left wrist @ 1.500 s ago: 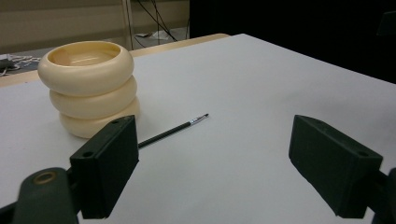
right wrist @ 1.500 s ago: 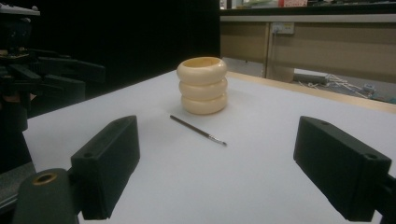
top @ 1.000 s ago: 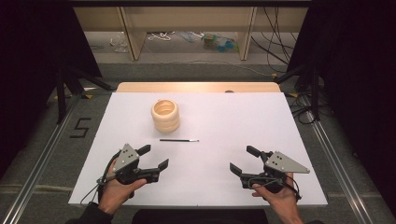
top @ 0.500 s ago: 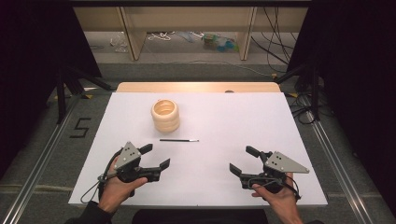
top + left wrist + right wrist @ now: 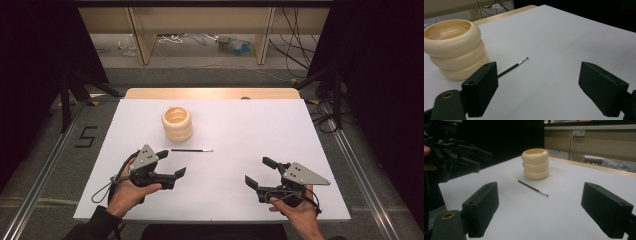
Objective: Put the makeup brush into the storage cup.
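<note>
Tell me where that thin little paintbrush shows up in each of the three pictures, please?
High view: the paintbrush lies flat near the table's middle, just right of the left gripper.
Left gripper view: left of centre, its handle passing behind the left jaw.
Right gripper view: centre, lying slantwise.
Shared landmark: the cream ringed pot, which stands close beside the brush in every view.

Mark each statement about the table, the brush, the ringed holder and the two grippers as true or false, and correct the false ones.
1. The thin brush lies flat on the white table. True.
2. The left gripper is shut on the brush. False: its jaws are open and apart from it.
3. The cream ringed holder stands upright beyond the brush. True.
4. The brush stands inside the holder. False: it lies on the table in front of it.
5. The right gripper is open and holds nothing. True.
</note>
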Demonstrator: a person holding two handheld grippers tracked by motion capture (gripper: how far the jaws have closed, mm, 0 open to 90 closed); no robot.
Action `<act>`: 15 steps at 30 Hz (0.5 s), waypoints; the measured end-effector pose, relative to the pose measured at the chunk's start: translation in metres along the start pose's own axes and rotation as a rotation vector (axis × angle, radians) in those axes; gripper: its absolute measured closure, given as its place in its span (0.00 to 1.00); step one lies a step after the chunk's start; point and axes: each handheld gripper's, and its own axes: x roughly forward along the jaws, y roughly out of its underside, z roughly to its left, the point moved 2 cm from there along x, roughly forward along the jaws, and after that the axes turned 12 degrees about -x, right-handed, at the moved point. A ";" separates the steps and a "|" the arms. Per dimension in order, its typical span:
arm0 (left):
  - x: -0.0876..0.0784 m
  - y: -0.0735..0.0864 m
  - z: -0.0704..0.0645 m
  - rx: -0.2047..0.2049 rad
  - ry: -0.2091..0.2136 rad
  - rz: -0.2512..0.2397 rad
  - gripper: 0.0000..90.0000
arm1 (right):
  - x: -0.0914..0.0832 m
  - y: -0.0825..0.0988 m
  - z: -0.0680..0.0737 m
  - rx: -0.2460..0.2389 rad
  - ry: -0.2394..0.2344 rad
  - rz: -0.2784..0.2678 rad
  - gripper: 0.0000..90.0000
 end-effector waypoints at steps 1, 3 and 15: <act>0.004 -0.004 0.001 0.017 0.004 0.015 0.18 | 0.000 0.000 0.000 0.001 0.000 -0.003 0.17; 0.007 -0.007 0.001 0.036 0.013 0.040 0.18 | 0.000 0.000 0.001 0.013 -0.002 0.001 0.17; 0.025 -0.023 0.004 0.119 0.028 0.144 0.18 | 0.000 0.000 0.002 0.021 -0.015 -0.001 0.17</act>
